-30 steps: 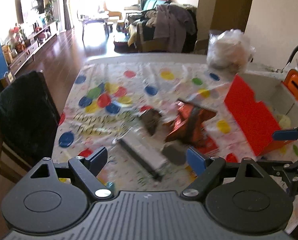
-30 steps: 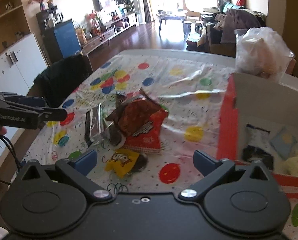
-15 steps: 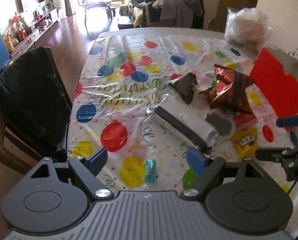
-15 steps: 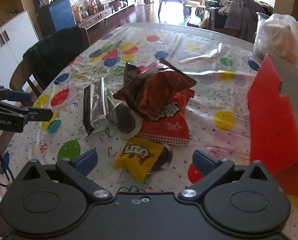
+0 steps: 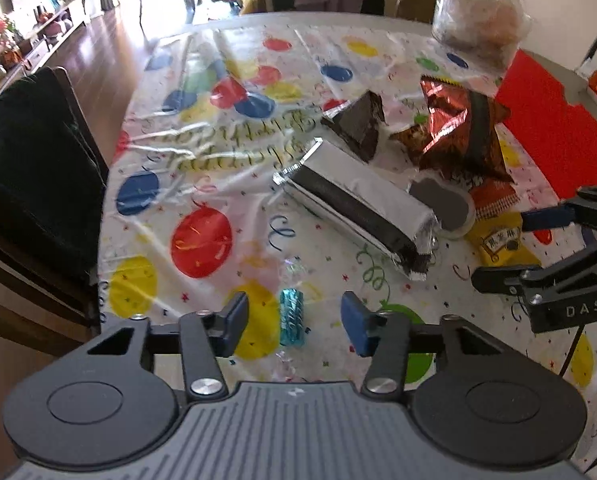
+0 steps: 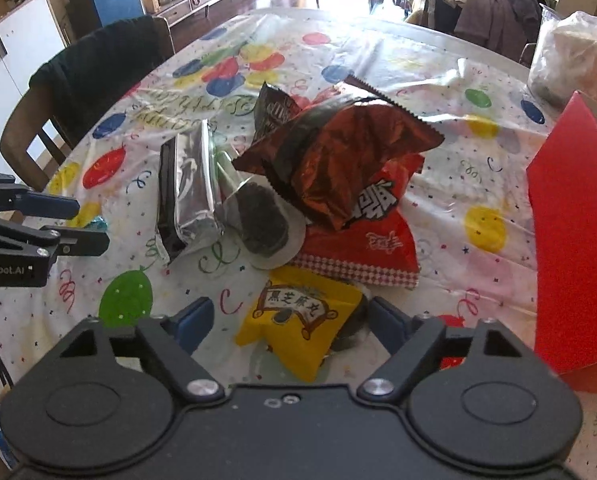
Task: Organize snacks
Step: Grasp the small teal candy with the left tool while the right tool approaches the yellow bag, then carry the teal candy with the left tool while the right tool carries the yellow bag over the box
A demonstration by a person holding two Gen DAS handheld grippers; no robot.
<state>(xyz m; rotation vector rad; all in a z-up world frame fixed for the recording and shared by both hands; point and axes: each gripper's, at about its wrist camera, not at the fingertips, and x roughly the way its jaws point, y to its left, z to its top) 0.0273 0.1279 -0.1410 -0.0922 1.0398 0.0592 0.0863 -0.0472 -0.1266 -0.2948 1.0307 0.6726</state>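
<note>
The tabletop (image 5: 234,168) wears a white cloth with red, yellow, blue and green balloon dots. A small teal foil candy (image 5: 292,316), a silver-and-black packet (image 5: 358,208), a shiny red-brown bag (image 6: 338,160), a yellow pouch (image 6: 298,316), a red box (image 6: 574,248).

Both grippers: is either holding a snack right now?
No. Left gripper is open around the small teal foil candy; right gripper is open around the yellow packet.

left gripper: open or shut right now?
Open. The left gripper has a wide gap between its blue pads, with a small teal foil-wrapped candy lying on the tablecloth between them, not gripped.
</note>
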